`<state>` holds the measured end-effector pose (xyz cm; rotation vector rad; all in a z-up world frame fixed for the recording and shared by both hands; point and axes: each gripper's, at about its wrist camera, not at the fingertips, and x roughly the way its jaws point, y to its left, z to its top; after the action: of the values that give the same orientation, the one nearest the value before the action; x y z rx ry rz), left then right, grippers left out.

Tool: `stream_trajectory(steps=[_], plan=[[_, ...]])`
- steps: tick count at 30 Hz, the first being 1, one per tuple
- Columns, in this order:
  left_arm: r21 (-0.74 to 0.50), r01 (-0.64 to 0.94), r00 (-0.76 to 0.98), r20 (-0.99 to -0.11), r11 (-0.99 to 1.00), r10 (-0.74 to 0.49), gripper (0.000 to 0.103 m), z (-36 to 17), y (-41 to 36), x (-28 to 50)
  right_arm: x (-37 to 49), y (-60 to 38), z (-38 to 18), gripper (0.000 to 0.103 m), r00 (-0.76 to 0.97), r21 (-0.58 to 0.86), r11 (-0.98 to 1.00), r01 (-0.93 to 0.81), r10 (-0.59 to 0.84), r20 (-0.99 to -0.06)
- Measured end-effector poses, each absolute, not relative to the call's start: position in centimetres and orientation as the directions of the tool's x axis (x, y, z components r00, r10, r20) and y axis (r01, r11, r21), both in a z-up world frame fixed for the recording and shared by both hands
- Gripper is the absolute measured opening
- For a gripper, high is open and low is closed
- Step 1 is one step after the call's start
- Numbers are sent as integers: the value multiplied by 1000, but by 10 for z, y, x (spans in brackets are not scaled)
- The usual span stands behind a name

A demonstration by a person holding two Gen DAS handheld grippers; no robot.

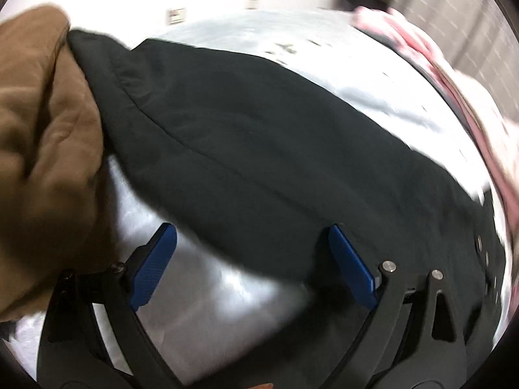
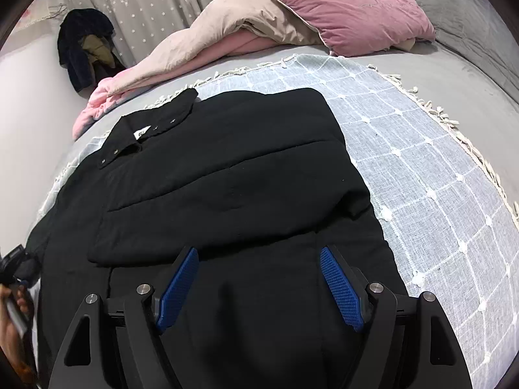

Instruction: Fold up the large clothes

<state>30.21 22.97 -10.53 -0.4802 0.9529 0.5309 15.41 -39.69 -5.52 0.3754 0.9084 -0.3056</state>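
Note:
A large black jacket [image 2: 227, 175] lies flat on a light checked blanket [image 2: 421, 168] on the bed, collar with snaps at the far left and one sleeve folded across the body. My right gripper [image 2: 259, 256] is open and empty, just above the jacket's near part. In the blurred left wrist view the black jacket [image 1: 259, 149] stretches across the middle. My left gripper [image 1: 253, 233] is open at its near edge, holding nothing.
A pink pillow [image 2: 353, 13] and a beige and pink duvet [image 2: 207, 32] lie at the far side of the bed. Dark clothes [image 2: 84, 45] hang by the curtain. Brown fabric [image 1: 42, 149] fills the left of the left wrist view.

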Motion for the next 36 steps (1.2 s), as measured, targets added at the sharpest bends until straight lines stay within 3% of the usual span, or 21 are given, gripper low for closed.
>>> stream_trajectory(steps=[2, 8, 12, 15, 19, 22, 28, 30, 32, 34, 36], plan=[[-172, -647, 491, -839, 742, 234, 93, -109, 241, 314, 155, -395, -57, 79, 574, 172, 896, 409, -106, -812], [-252, -745, 504, -819, 618, 274, 76, -113, 268, 336, 158, -396, -62, 79, 554, 145, 897, 417, -125, -823], [-179, -763, 489, -789, 621, 372, 24, -105, 262, 340, 160, -394, -64, 79, 548, 132, 900, 415, -131, -826], [-194, -704, 577, -717, 683, 391, 14, -86, 248, 335, 161, -391, -64, 79, 551, 125, 902, 412, -137, -823], [-175, -581, 713, -580, 795, 394, 13, -50, 212, 323, 161, -387, -62, 79, 558, 124, 907, 402, -135, -819], [-98, -412, 824, -464, 906, 324, 13, -19, 165, 316, 162, -385, -63, 79, 558, 124, 909, 397, -132, -819], [105, 50, 931, -366, 993, -8, 12, 6, 37, 281, 164, -381, -64, 79, 554, 116, 915, 386, -130, -822], [143, 277, 893, -405, 950, -199, 12, -4, -1, 271, 165, -381, -64, 79, 555, 115, 916, 385, -130, -822], [147, 507, 764, -533, 849, -364, 15, -28, -42, 256, 165, -381, -65, 79, 553, 115, 915, 386, -130, -823], [122, 627, 624, -670, 769, -402, 44, -59, -71, 252, 165, -381, -66, 79, 552, 116, 915, 386, -129, -824], [120, 675, 528, -768, 728, -362, 56, -96, -93, 243, 166, -380, -66, 79, 551, 117, 915, 386, -127, -825]])
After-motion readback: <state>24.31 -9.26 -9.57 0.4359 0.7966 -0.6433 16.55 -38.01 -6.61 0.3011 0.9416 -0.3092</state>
